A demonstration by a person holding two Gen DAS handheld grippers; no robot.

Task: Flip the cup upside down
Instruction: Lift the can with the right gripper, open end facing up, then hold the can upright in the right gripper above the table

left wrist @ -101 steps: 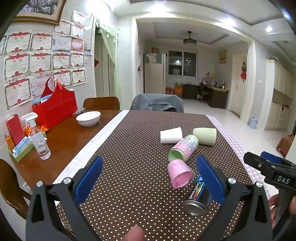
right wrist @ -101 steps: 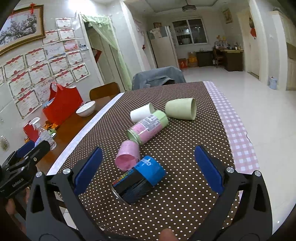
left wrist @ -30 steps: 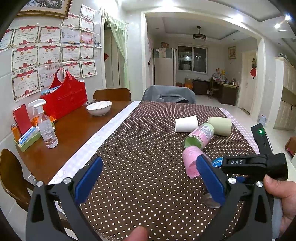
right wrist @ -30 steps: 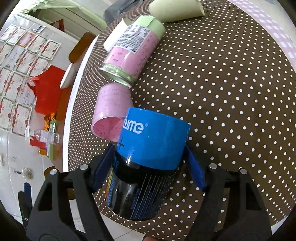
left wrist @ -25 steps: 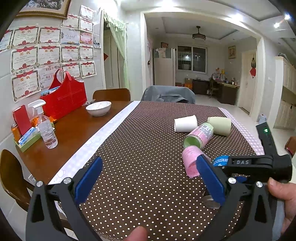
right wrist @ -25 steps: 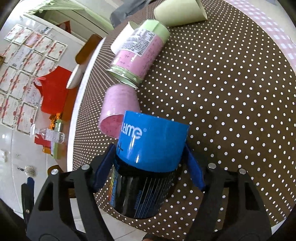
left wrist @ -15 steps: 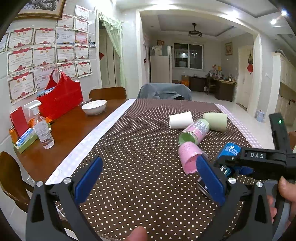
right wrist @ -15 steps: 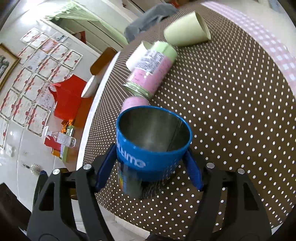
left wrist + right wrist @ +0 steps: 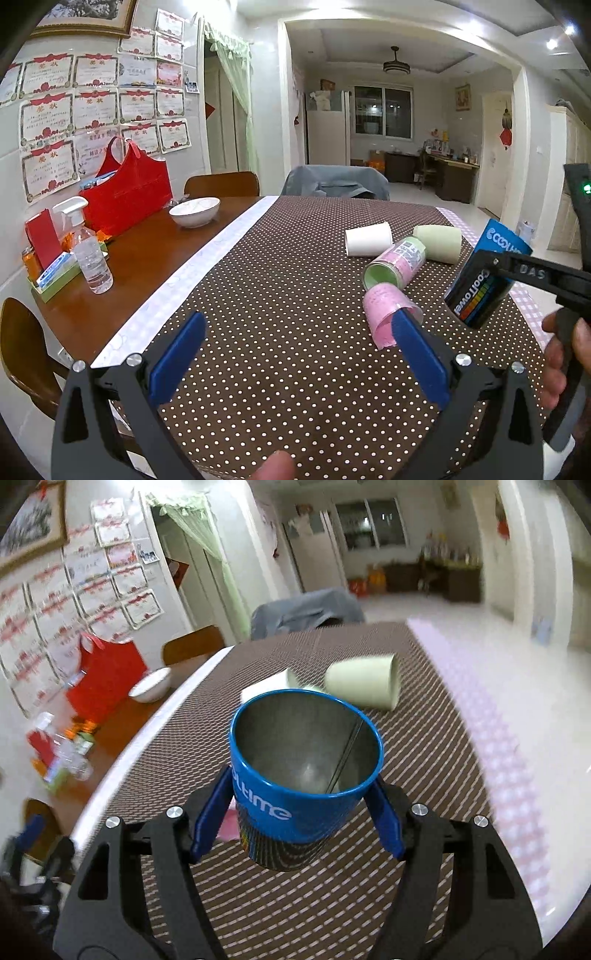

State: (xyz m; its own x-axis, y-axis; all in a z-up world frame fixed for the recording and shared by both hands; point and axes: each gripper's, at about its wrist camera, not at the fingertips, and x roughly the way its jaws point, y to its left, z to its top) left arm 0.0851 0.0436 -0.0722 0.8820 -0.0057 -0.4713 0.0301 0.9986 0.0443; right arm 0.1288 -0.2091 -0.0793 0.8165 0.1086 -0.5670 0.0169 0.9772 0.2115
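My right gripper (image 9: pixel 297 812) is shut on a blue and black metal cup (image 9: pixel 295 794) and holds it above the dotted tablecloth, its open mouth facing the camera and tilted up. The same cup (image 9: pixel 484 280) shows in the left wrist view at the right, lifted and tilted, clamped by the right gripper (image 9: pixel 517 269). My left gripper (image 9: pixel 299 354) is open and empty over the near part of the table. A pink cup (image 9: pixel 384 314) lies on its side just beyond the left gripper's right finger.
A pink and green can (image 9: pixel 395 262), a white cup (image 9: pixel 367 239) and a pale green cup (image 9: pixel 437 243) lie on their sides on the brown dotted cloth (image 9: pixel 277 295). A white bowl (image 9: pixel 194 211), a red bag (image 9: pixel 125 192) and a spray bottle (image 9: pixel 90 254) stand at the left.
The right gripper has lifted the blue cup off the table and tipped it so its mouth turns from pointing down at the cloth to facing the camera. The left gripper stays open.
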